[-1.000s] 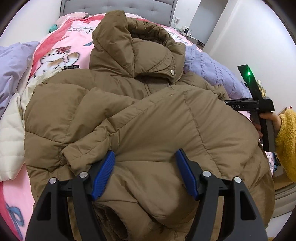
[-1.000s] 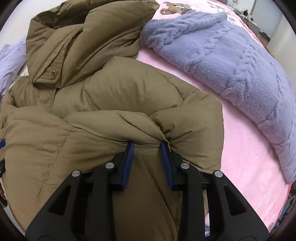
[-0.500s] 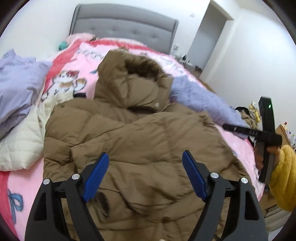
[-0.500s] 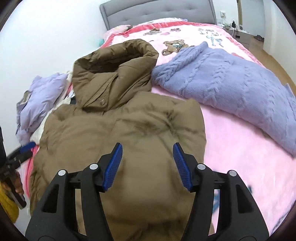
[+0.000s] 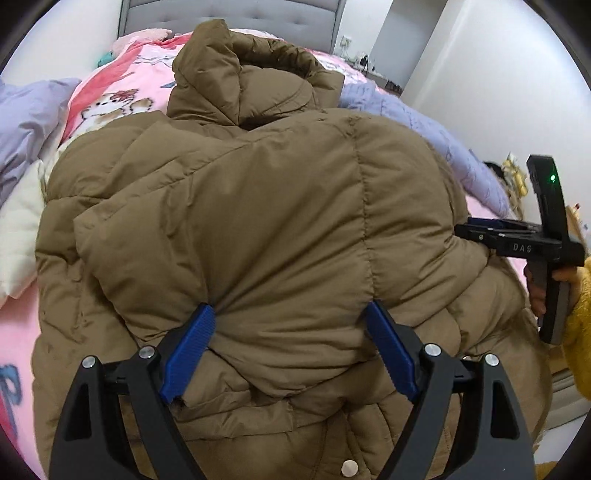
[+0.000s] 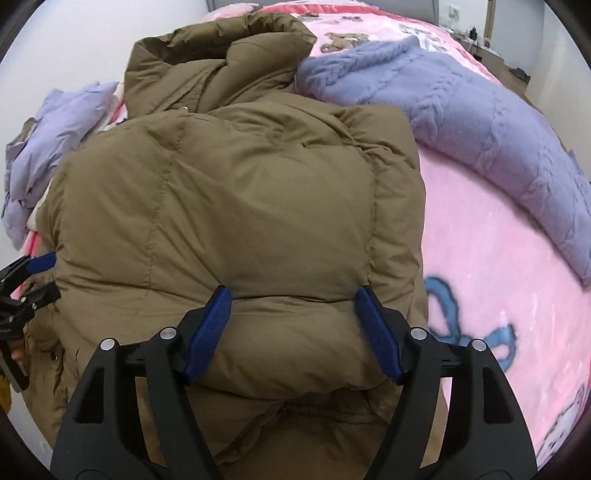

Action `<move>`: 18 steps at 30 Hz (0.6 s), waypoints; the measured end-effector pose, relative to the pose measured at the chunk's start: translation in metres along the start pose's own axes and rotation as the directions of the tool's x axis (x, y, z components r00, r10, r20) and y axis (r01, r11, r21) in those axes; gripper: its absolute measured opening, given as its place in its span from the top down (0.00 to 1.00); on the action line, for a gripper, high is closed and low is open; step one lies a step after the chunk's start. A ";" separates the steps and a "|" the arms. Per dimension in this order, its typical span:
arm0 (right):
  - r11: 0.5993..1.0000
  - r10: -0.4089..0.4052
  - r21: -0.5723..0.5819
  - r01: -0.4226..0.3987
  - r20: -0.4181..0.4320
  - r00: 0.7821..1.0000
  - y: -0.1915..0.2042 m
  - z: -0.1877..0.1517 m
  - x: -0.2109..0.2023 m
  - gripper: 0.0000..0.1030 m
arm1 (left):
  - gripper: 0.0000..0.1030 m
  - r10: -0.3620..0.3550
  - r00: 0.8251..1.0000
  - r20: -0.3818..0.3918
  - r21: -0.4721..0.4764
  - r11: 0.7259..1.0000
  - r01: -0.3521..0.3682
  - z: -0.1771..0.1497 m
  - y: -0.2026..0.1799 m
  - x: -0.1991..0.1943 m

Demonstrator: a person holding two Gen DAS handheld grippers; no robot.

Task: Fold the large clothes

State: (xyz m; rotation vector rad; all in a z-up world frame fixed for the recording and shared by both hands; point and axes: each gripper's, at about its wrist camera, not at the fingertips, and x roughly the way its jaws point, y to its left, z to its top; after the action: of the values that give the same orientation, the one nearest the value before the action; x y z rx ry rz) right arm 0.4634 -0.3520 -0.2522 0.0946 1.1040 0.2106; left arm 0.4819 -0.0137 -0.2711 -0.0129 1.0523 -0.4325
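From the left wrist view, the brown puffer jacket [image 5: 280, 206] lies on the bed [image 5: 122, 88], filling most of the frame, with its hood [image 5: 240, 74] pointing toward the grey headboard [image 5: 229, 11]. The left gripper [image 5: 291, 347] has its jaws spread wide, and a padded fold of the jacket bulges between the two blue pads [image 5: 188, 343]; the pads sit against the fabric at either side but do not pinch it shut. A metal snap [image 5: 349, 468] shows on the jacket at the lower edge. To the left of the jacket lie a cream quilted garment [image 5: 18, 229] and a lilac garment [image 5: 26, 122]. To the right, a lilac knit sweater [image 5: 436, 136] stretches along the pink blanket. At the far right the right gripper [image 5: 480, 230] reaches in side-on at the jacket's edge, held by a hand [image 5: 543, 284] in a yellow sleeve; from this angle its jaw opening cannot be judged.

From the right wrist view, the same jacket [image 6: 236, 206] lies folded in a thick bundle, hood [image 6: 214, 59] at the top. The right gripper [image 6: 293, 332] stands wide open, its blue pads [image 6: 207, 332] resting at either side of a puffed fold, with nothing clamped. The lilac knit sweater [image 6: 461, 110] lies just beside the jacket on the right, over the pink blanket [image 6: 480, 280] with a blue bow print. The lilac garment [image 6: 55, 140] sits at the left, and the left gripper [image 6: 31, 278] shows at the left edge, jaws apart, at the jacket's side.
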 end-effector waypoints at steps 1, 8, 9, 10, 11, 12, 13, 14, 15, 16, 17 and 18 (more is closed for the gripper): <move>1.000 -0.001 0.007 0.000 0.008 1.000 0.000 0.001 -0.003 0.37 | 0.19 0.006 1.000 -0.003 -0.006 1.000 -0.006 0.002 -0.001 -0.003; 0.993 0.112 0.009 -0.116 0.178 0.978 0.001 0.034 -0.070 0.38 | 0.19 -0.084 0.994 0.067 -0.067 0.994 0.089 0.039 0.010 -0.056; 0.993 0.114 0.000 -0.116 0.190 0.975 0.002 0.046 -0.075 0.37 | 0.19 -0.078 0.993 0.091 -0.060 0.995 0.084 0.054 0.013 -0.064; 0.995 0.103 -0.008 -0.103 0.190 0.976 0.003 0.064 -0.076 0.37 | 0.16 -0.039 0.994 0.102 -0.055 0.998 0.045 0.074 0.017 -0.068; 0.994 0.109 -0.015 -0.108 0.186 0.976 0.003 0.079 -0.074 0.37 | 0.12 -0.023 0.993 0.118 -0.050 0.998 0.029 0.089 0.018 -0.070; 0.993 0.118 -0.019 -0.116 0.186 0.976 0.003 0.094 -0.071 0.37 | 0.11 -0.011 0.990 0.141 -0.047 0.999 0.018 0.108 0.022 -0.070; 0.993 0.115 -0.019 -0.113 0.183 0.976 0.003 0.114 -0.065 0.37 | 0.10 0.011 0.987 0.159 -0.044 0.999 -0.004 0.128 0.026 -0.068; 0.995 0.103 -0.019 -0.101 0.173 0.979 0.005 0.139 -0.056 0.37 | 0.10 0.022 0.983 0.181 -0.036 0.999 -0.016 0.154 0.032 -0.063; 0.996 0.094 -0.020 -0.092 0.161 0.982 0.006 0.159 -0.046 0.37 | 0.09 0.031 0.981 0.190 -0.029 0.999 -0.026 0.176 0.037 -0.056; 0.996 0.086 -0.022 -0.084 0.155 0.984 0.007 0.180 -0.036 0.36 | 0.09 0.064 0.981 0.185 -0.018 0.998 -0.062 0.206 0.044 -0.044; 0.996 0.093 -0.016 -0.091 0.162 0.982 0.006 0.204 -0.024 0.36 | 0.09 0.080 0.982 0.171 -0.014 0.997 -0.079 0.225 0.050 -0.035; 0.995 0.102 -0.011 -0.101 0.164 0.981 0.006 0.224 -0.013 0.36 | 0.09 0.100 0.984 0.144 -0.019 0.995 -0.099 0.246 0.056 -0.022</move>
State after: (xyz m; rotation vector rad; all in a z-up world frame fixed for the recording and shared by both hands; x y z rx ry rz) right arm 0.6568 -0.3427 -0.1390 0.1635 0.9354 0.2905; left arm 0.6984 -0.0018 -0.1409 -0.0019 0.9080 -0.3299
